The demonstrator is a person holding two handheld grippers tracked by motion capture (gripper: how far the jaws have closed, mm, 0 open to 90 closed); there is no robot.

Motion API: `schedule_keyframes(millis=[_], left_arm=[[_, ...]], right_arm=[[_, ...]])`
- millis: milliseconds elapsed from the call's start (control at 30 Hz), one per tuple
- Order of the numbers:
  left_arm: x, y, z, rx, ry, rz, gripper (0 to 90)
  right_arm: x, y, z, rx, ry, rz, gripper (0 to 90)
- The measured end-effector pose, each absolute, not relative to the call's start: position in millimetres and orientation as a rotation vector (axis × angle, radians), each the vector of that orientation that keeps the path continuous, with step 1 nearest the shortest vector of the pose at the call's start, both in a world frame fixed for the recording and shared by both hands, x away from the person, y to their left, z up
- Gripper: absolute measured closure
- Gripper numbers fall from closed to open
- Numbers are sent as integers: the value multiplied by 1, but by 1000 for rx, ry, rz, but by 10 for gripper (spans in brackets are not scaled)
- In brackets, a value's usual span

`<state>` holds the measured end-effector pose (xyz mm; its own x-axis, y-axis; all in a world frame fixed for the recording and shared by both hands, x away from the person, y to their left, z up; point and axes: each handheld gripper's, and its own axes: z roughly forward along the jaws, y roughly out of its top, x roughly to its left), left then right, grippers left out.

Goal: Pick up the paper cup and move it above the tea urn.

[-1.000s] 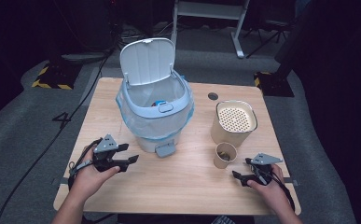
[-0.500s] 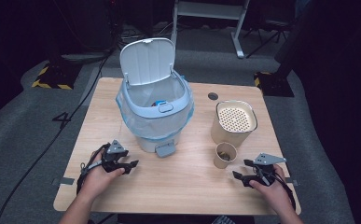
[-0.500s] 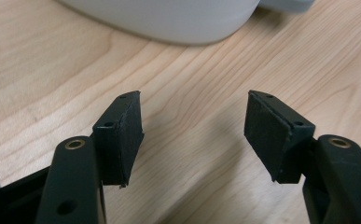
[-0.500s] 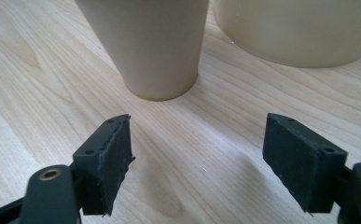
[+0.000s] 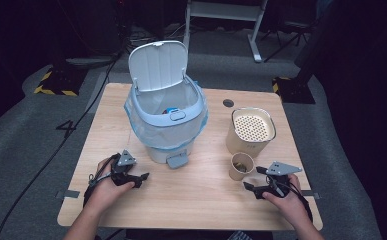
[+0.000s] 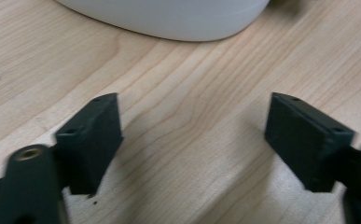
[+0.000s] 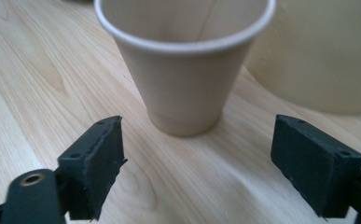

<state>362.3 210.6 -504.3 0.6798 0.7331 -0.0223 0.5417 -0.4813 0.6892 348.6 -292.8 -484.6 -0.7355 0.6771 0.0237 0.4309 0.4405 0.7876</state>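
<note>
1. Now the right gripper [image 5: 257,180] rests low on the table [image 5: 201,195] near its front right corner, its jaws spread wide with only bare wood between them.
2. Seen from the right gripper view, the cup [image 7: 185,60] stands upright just ahead of those jaws, apart from both pads, and the pads [image 7: 96,163] touch nothing.
3. From the high view the cup [image 5: 241,166] sits just left of the right gripper and just in front of the canister [image 5: 250,131], near it or touching (which of the two cannot be told); something dark lies in the cup's bottom.
4. The canister is tan with a perforated top, and it stands upright on the right half of the table.
5. The left gripper [image 5: 137,177] lies low on the table's front left part, held in the left hand [image 5: 106,187]; its jaws have just been opening and now stand wide, with nothing between them.
6. Just ahead of the left gripper stands the bin [image 5: 165,120], lid [image 5: 156,65] tipped up and open, a blue liner [image 5: 141,127] folded over its rim.
7. The bin's white base [image 6: 169,18] shows at the top of the left gripper view, clear of the jaws.
8. The bin's pedal [image 5: 177,159] points toward the table's front edge, between the two grippers.
</note>
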Motion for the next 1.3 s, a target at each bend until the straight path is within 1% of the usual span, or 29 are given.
schedule_keyframes(millis=[267,500,633,733,867,1000,1067,1300], left_arm=[[363,207,-505,2218,980,356,93],[365,207,-505,2222,990,357,66],[365,207,-505,2223,988,365,66],[365,207,-505,2221,995,359,64],[364,207,-505,2221,1000,363,57],[365,206,-505,2219,1008,363,54],[365,206,-505,2219,1012,360,38],[365,206,-505,2220,1017,361,27]], right_arm=[[360,-277,-487,947,2400,1246,192],[371,-265,-495,956,2371,1253,190],[374,-261,-496,955,2342,1245,229],[375,-260,-497,948,2356,1264,284],[376,-262,-496,944,2369,1276,294],[376,-263,-494,941,2385,1284,297],[376,-263,-491,926,2379,1296,298],[372,-268,-473,916,2333,1372,300]])
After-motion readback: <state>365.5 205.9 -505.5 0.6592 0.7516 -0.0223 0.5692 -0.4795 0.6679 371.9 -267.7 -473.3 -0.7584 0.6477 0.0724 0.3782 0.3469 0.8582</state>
